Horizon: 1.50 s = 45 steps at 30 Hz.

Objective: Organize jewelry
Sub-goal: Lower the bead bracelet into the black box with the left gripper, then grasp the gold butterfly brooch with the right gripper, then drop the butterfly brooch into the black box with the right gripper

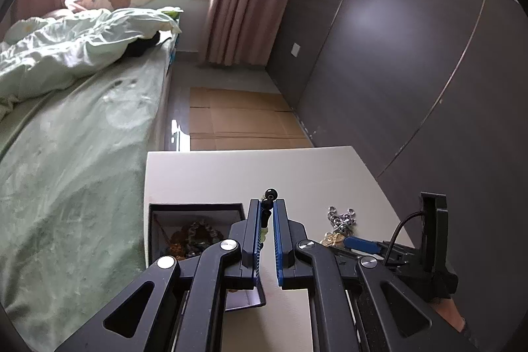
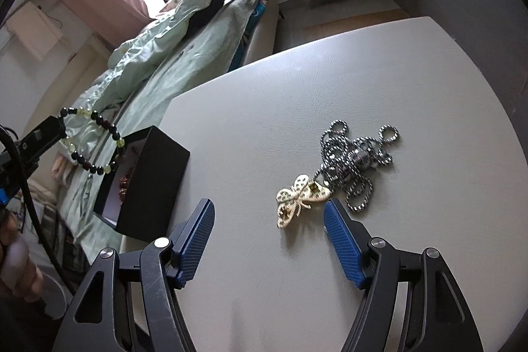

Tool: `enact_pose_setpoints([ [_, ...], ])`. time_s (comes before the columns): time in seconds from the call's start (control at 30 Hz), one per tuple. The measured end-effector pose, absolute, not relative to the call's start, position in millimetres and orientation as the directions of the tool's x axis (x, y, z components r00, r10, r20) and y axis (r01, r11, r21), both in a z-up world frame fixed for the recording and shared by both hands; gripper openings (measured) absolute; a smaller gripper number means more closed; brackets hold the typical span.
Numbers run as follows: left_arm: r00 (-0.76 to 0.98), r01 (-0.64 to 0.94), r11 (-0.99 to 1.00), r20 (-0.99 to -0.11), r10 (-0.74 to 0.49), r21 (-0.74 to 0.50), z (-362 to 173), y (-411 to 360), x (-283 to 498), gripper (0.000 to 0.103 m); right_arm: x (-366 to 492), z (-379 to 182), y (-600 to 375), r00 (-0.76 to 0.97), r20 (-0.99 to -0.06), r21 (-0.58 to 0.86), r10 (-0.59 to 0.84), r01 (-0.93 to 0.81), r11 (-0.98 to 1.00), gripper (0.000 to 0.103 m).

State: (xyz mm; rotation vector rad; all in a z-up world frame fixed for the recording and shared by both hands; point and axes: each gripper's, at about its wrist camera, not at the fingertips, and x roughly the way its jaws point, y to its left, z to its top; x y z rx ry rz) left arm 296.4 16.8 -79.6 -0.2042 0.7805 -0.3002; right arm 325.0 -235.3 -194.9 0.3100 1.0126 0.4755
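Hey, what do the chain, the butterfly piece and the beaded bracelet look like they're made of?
Chain: looks like polished silver-tone metal, from its bright glints and dark gaps between links. Butterfly: likely gold-tone metal, shiny, with pierced wings. Bracelet: glossy black and pale translucent beads, perhaps glass or stone; I cannot tell which.

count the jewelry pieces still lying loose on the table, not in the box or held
2. A gold butterfly brooch lies between the open right tongs, and a silver chain necklace is heaped just beyond, touching it. Something smaller could be hidden under the chain.
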Motion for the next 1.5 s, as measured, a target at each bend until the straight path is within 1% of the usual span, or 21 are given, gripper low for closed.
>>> enact_pose_setpoints([
  [0.27,0.674,0.164,0.934,-0.655,-0.340,-0.316,-85.1,31.3,296.2,0.007,339.6,-195.5,-220.1,0.424,-0.770,0.385,0.477,-0.289,0.877,0.070],
  [0.4,0.678,0.149,0.933,-0.654,-0.337,-0.327,-87.8,38.6,296.0,0.007,337.6,-193.5,-202.8,0.435,-0.812,0.255,0.391,-0.339,0.906,0.069],
  [0.47,0.679,0.142,0.932,-0.653,-0.336,-0.332,-88.6,42.3,295.7,0.007,334.3,-193.7,-194.0,0.449,-0.830,0.174,0.331,-0.356,0.918,0.066],
  [0.53,0.682,0.137,0.933,-0.652,-0.333,-0.334,-88.8,44.9,294.5,0.007,331.3,-193.8,-186.5,0.470,-0.844,0.086,0.259,-0.359,0.929,0.058],
  [0.57,0.682,0.134,0.933,-0.652,-0.332,-0.334,-88.9,45.8,294.1,0.007,330.7,-193.4,-185.3,0.477,-0.846,0.062,0.238,-0.357,0.932,0.055],
  [0.63,0.683,0.130,0.933,-0.652,-0.329,-0.335,-89.1,48.0,294.0,0.007,330.0,-192.5,-186.2,0.491,-0.849,0.019,0.197,-0.343,0.939,0.040],
  [0.67,0.684,0.127,0.933,-0.652,-0.327,-0.336,-89.1,49.5,293.6,0.007,330.4,-192.3,-187.8,0.494,-0.850,0.010,0.185,-0.337,0.942,0.035],
  [0.7,0.686,0.124,0.934,-0.651,-0.325,-0.336,-89.0,51.2,293.2,0.007,331.7,-191.3,-191.5,0.492,-0.851,0.015,0.185,-0.329,0.944,0.027],
  [0.77,0.691,0.118,0.935,-0.649,-0.320,-0.335,-88.5,54.5,292.1,0.007,334.1,-190.2,-201.7,0.474,-0.851,0.072,0.225,-0.318,0.945,0.023],
  [0.83,0.691,0.110,0.934,-0.649,-0.317,-0.339,-89.3,59.2,291.5,0.007,334.3,-186.6,-212.2,0.465,-0.842,0.141,0.274,-0.301,0.943,0.014],
  [0.9,0.685,0.104,0.933,-0.655,-0.319,-0.346,-91.9,62.3,292.4,0.007,335.4,-184.0,-219.2,0.452,-0.831,0.207,0.323,-0.289,0.935,0.014],
  [1.03,0.666,0.093,0.924,-0.667,-0.334,-0.371,-99.4,66.6,296.8,0.007,332.3,-182.6,-215.8,0.445,-0.823,0.239,0.354,-0.295,0.925,0.014],
  [1.13,0.637,0.089,0.910,-0.679,-0.364,-0.405,-106.3,70.2,300.4,0.009,327.7,-177.2,-210.9,0.442,-0.806,0.280,0.393,-0.300,0.912,0.014],
  [1.17,0.631,0.082,0.910,-0.686,-0.363,-0.407,-108.0,71.6,301.1,0.013,326.8,-174.1,-208.2,0.445,-0.800,0.289,0.404,-0.304,0.908,0.014],
  [1.2,0.630,0.077,0.909,-0.687,-0.362,-0.409,-108.8,73.2,301.2,0.024,327.6,-171.8,-205.8,0.447,-0.795,0.294,0.410,-0.308,0.905,0.014],
  [1.23,0.633,0.072,0.907,-0.684,-0.363,-0.415,-108.9,75.9,300.7,0.032,326.7,-166.0,-202.2,0.451,-0.787,0.301,0.422,-0.316,0.900,0.014],
  [1.27,0.641,0.069,0.903,-0.674,-0.366,-0.425,-107.9,79.2,299.0,0.050,326.5,-160.8,-198.7,0.455,-0.779,0.306,0.432,-0.325,0.895,0.014],
  [1.3,0.654,0.066,0.900,-0.662,-0.366,-0.431,-105.9,82.3,296.5,0.058,326.6,-155.4,-195.1,0.460,-0.770,0.311,0.441,-0.333,0.890,0.014],
  [1.5,0.678,0.053,0.901,-0.647,-0.349,-0.430,-97.9,94.5,287.0,0.059,327.5,-122.4,-165.5,0.477,-0.717,0.340,0.507,-0.396,0.853,0.014],
])
